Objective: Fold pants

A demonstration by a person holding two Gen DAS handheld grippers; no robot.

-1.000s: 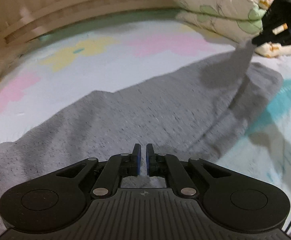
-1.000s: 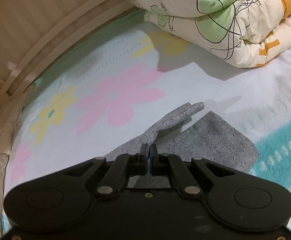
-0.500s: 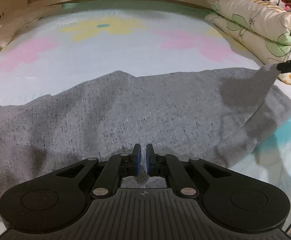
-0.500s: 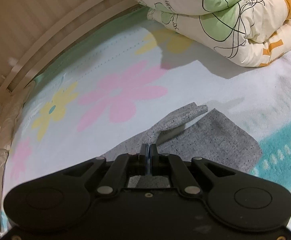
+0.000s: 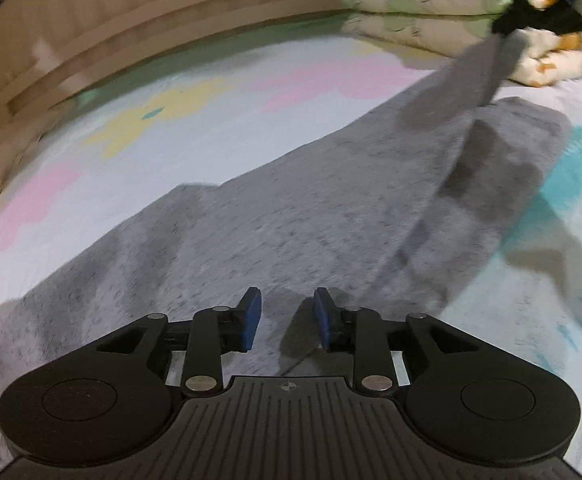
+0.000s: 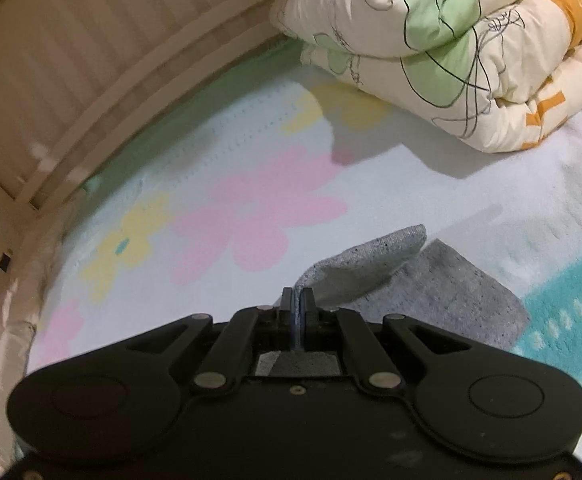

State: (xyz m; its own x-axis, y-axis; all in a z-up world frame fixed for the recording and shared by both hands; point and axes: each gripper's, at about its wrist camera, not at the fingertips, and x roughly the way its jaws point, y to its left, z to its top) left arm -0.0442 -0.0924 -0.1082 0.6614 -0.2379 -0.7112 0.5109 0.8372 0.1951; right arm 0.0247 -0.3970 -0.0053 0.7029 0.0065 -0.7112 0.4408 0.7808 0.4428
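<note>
One corner's let go: the left gripper (image 5: 284, 320) fingers have just spread apart over the gray pants (image 5: 291, 216) at lower centre, nothing between them, while the right gripper (image 6: 299, 312) fingers clamp the raised pant hem (image 6: 375, 256), so I'd guess half the fold is laid.

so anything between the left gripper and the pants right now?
Nothing visible. The left gripper, jaws just opened and empty, sits right over the grey pants. The right gripper is shut on a lifted corner.

Pants (image 5: 311, 208) are lying across the bedsheet (image 5: 171, 128), running from seven o'clock toward two o'clock; a folded quilt (image 6: 451, 48) is sitting behind them at one o'clock.
</note>
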